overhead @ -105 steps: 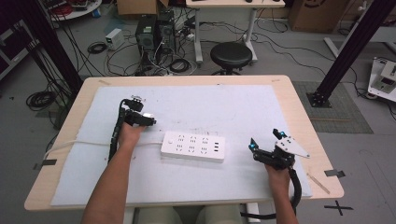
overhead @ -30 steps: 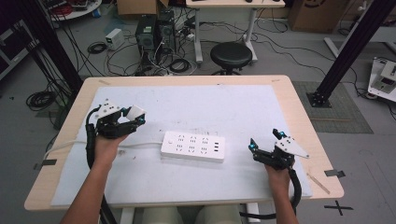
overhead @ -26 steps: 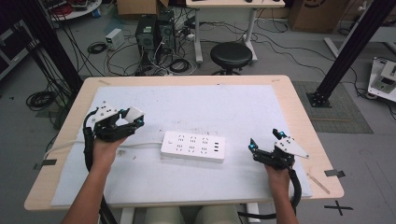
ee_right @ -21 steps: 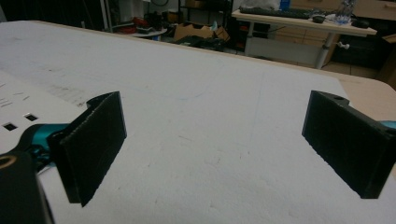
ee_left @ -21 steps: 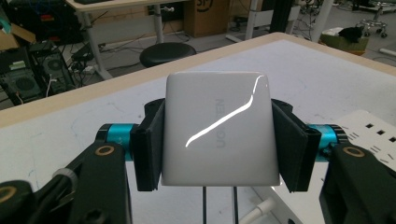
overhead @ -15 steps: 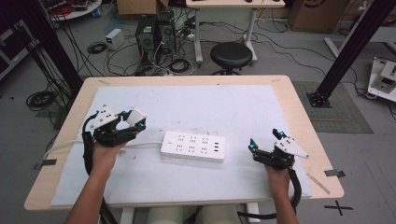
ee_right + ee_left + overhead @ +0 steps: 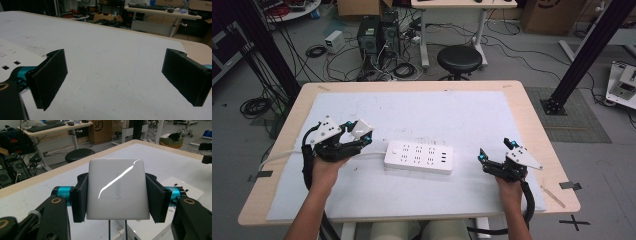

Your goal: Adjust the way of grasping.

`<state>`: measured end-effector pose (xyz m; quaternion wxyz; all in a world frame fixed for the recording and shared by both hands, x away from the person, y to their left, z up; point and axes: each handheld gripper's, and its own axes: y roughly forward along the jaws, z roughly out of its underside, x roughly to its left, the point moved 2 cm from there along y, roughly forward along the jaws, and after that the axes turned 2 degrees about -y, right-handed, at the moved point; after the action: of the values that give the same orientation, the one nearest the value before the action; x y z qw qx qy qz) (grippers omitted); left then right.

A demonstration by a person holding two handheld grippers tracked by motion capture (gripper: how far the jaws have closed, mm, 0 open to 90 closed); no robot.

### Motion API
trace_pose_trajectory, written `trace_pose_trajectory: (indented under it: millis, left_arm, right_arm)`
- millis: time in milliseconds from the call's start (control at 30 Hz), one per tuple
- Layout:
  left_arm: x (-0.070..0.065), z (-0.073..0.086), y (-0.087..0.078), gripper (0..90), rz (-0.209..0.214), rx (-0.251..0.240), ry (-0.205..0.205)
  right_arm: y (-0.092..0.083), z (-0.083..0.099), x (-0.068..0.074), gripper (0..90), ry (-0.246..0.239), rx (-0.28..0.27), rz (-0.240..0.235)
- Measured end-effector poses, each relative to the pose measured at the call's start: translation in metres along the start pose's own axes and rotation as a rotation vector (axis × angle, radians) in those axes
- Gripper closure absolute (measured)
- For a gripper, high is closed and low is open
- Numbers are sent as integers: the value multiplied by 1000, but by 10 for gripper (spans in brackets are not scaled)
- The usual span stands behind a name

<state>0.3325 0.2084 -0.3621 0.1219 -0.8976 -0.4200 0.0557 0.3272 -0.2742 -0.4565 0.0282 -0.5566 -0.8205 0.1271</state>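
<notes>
On a white-matted counter (image 7: 452,107), the left gripper (image 7: 116,195) clamps a glossy, slippery, rigid charger (image 7: 116,192) by its flat sides; the right gripper (image 7: 117,77) fingers gape empty.

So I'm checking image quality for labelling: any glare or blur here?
Left gripper view: a bright glare streak crosses the glossy white charger, though its lettering stays readable. Right gripper view: background benches are soft. High view: evenly lit, power strip sharp.
</notes>
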Motion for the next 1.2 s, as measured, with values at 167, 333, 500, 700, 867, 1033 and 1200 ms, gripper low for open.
trace_pose_trajectory:
  millis: [167, 333, 500, 700, 867, 1033, 1200]
  left_arm:
    - [-6, -1, 1, 425, 23, 10, 28]
    - [-16, -3, 5, 425, 62, 20, 60]
    - [-28, -5, 9, 425, 104, 32, 100]
    - [-41, -8, 13, 425, 155, 41, 133]
    - [-47, -8, 17, 425, 190, 46, 147]
    - [-52, -8, 19, 425, 207, 43, 157]
    - [-58, -8, 21, 425, 227, 57, 184]
  right_arm:
    - [0, 0, 0, 63, 12, 11, -2]
    - [1, -1, -1, 63, -2, 10, -2]
    - [1, -1, -2, 63, 22, 13, -2]
    - [-3, -3, -6, 63, 27, 82, -55]
    - [-9, -16, -11, 63, 69, 135, -164]
    - [-12, -28, -17, 64, 106, 184, -289]
    - [-14, -38, -18, 63, 161, 240, -390]
